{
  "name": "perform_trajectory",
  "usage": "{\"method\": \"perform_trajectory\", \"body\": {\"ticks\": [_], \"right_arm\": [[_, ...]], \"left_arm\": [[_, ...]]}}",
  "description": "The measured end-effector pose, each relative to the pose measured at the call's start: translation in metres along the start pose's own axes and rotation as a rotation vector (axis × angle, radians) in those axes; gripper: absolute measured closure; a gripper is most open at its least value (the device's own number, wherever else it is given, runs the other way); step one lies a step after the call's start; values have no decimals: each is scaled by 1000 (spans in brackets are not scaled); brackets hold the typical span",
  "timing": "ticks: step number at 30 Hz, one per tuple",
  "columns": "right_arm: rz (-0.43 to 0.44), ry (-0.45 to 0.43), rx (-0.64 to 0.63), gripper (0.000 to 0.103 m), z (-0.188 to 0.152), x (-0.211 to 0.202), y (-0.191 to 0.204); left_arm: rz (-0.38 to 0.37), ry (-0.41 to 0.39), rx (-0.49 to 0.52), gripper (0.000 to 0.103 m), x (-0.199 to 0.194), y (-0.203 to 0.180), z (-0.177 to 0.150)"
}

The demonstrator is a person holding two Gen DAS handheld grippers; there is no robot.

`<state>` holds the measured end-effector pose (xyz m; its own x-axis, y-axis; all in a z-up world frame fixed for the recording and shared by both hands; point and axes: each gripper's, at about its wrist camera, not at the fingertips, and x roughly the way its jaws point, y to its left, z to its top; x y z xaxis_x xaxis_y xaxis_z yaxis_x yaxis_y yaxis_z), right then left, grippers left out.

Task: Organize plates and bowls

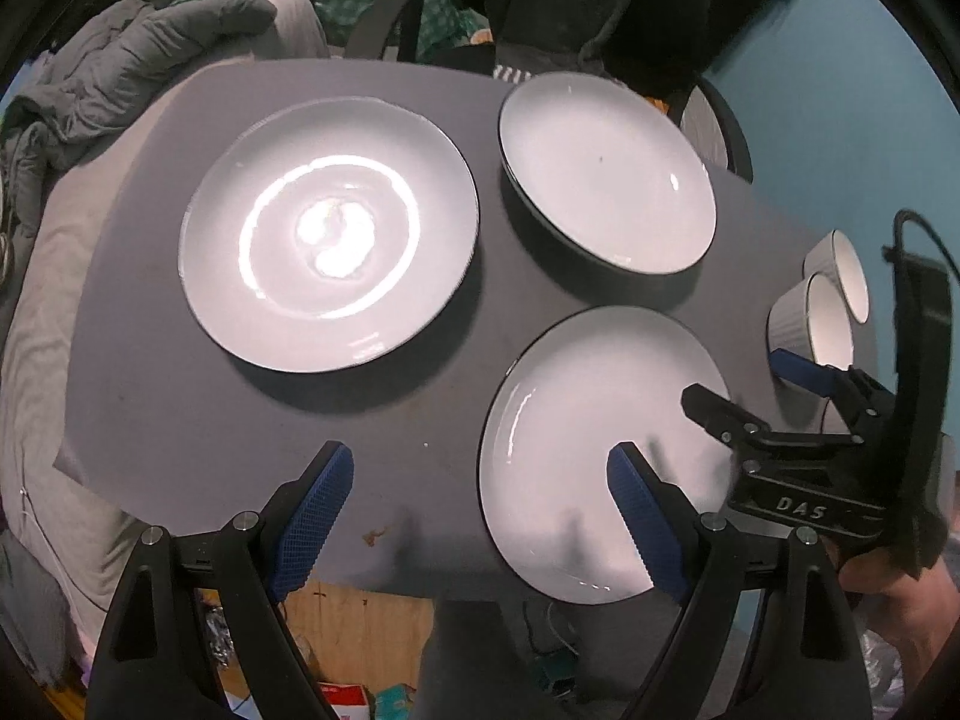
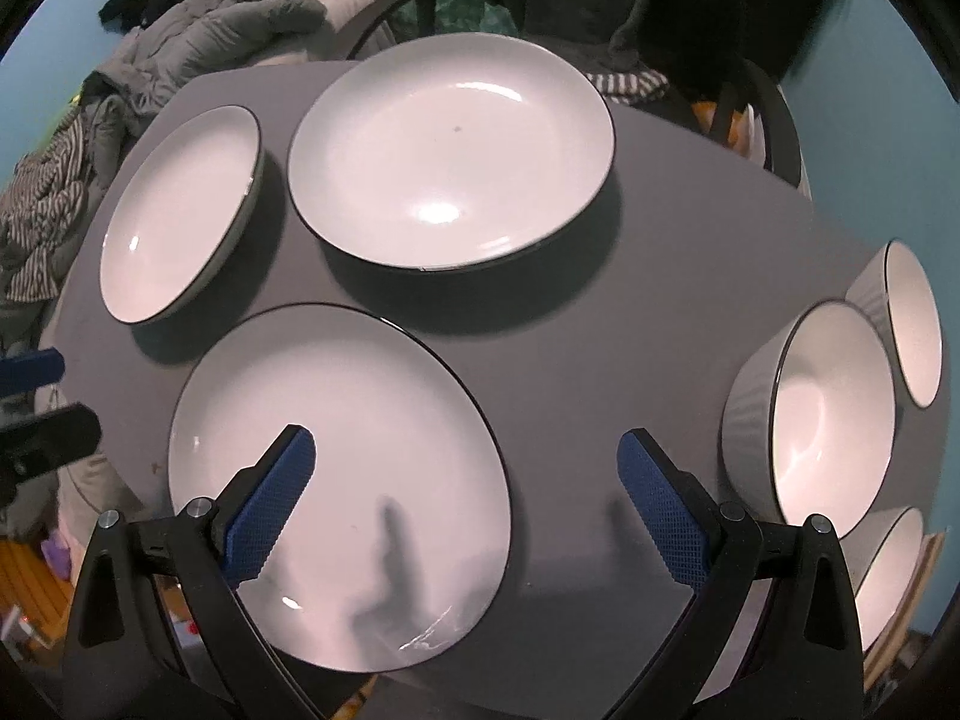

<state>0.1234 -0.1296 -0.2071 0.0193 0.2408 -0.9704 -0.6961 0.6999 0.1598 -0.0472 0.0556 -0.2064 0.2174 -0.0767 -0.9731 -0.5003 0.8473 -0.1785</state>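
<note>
Right wrist: right gripper [image 2: 462,498] open (empty) above plate [image 2: 336,420].

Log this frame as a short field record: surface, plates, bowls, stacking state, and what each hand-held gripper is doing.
surface: grey table
plates: three white, dark-rimmed, lying apart: near plate, far plate, far-left plate
bowls: three ribbed white bowls at the right edge: middle bowl, far bowl, near bowl, partly hidden
stacking: no plate stacked on another; bowls sit close side by side
left hand-held gripper: open, holding nothing, above the table's near edge
right hand-held gripper: open, holding nothing, over the near plate's right rim
</note>
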Motion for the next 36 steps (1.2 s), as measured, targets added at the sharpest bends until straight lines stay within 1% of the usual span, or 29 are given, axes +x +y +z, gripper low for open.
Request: {"method": "perform_trajectory", "body": {"ticks": [3,9,11,14,16,21,24,26,27,28,29,31,32,34,36], "right_arm": [[21,11,32,5,-4,5,-6],[33,43,48,11,-13,17,-8],[39,50,44,14,-13,20,-9],[45,69,43,19,-18,26,-9],[58,77,45,24,-20,29,-10],[78,85,42,31,-19,31,-11],[95,103,54,38,-18,35,-15],[111,121,57,43,-17,38,-17],[116,128,56,48,-17,38,-17],[120,132,54,50,-17,38,-17],[118,126,51,52,-17,38,-18],[123,129,55,59,-15,37,-20],[127,132,62,61,-15,37,-22],[139,141,84,72,-14,37,-26],[148,146,101,76,-14,38,-29]], "left_arm": [[2,34,7,16,15,-1,-3],[-5,59,-4,17,28,4,-6],[-10,57,-3,17,29,4,-6],[-12,54,-2,17,33,4,-3],[-11,63,0,17,32,8,-7],[-24,78,-18,18,41,12,-9],[-31,103,-32,24,47,12,-10],[-36,110,-42,24,49,15,-13],[-42,113,-51,26,50,16,-12],[-46,118,-56,27,51,17,-12],[-46,122,-60,30,52,18,-12],[-50,133,-62,34,53,20,-13],[-51,138,-64,38,54,19,-13],[-55,148,-69,45,56,22,-14],[-55,153,-71,56,59,23,-15]]}}
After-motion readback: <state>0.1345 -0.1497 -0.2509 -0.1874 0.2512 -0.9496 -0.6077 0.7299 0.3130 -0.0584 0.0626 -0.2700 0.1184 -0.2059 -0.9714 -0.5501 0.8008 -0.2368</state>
